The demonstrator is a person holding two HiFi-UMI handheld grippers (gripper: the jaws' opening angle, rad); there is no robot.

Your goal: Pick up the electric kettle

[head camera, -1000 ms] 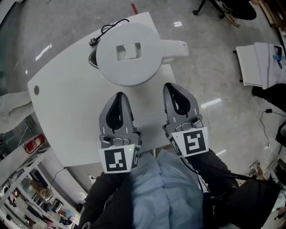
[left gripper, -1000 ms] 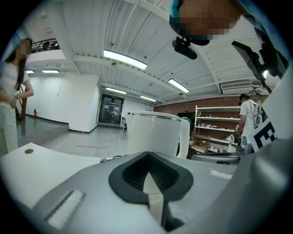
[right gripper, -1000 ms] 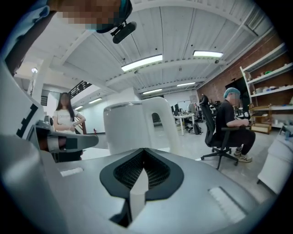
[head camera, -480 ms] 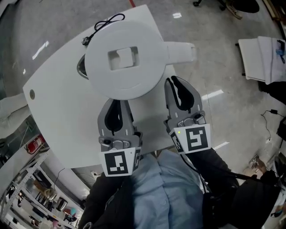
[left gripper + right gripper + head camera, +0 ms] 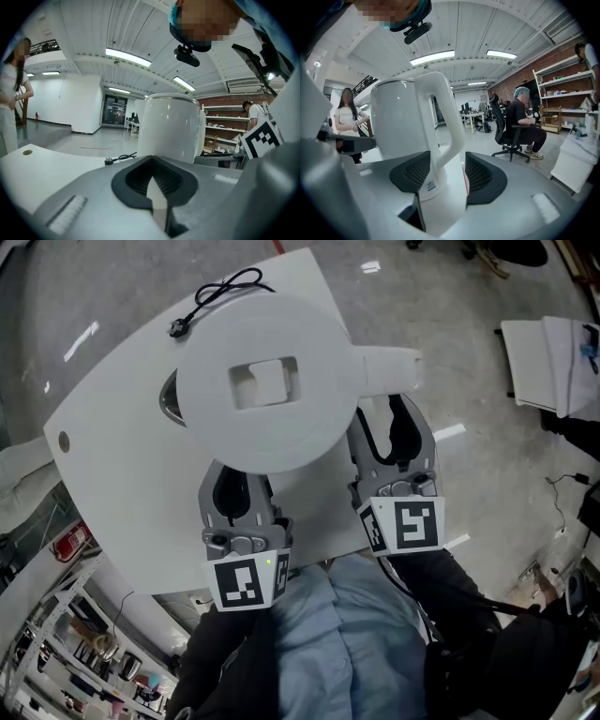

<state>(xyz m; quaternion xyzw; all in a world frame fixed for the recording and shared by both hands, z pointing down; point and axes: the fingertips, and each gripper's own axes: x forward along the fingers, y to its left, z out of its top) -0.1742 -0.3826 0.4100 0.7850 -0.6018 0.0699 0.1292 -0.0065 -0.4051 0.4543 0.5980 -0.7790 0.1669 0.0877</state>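
A white electric kettle (image 5: 267, 381) stands on the white table (image 5: 112, 456), seen from above in the head view, with its handle (image 5: 389, 362) pointing right. My right gripper (image 5: 392, 418) is open, its jaws standing one on each side of the handle's lower part (image 5: 445, 122). The right gripper view shows the kettle body (image 5: 398, 122) just beyond the right gripper (image 5: 447, 176). My left gripper (image 5: 234, 488) is shut and holds nothing; its tips are hidden under the kettle's outline. In the left gripper view the left gripper (image 5: 153, 180) points at the kettle (image 5: 171, 126) from a short distance.
A black power cord with plug (image 5: 211, 296) lies on the table behind the kettle. The table's near edge runs just under both grippers. A seated person (image 5: 520, 122) and a standing person (image 5: 344, 117) are farther off. A white box (image 5: 544, 362) stands on the floor at right.
My right gripper went from shut to open and moved forward until its jaws stood on either side of the kettle handle. The kettle now fills more of the head view and covers the left gripper's tips.
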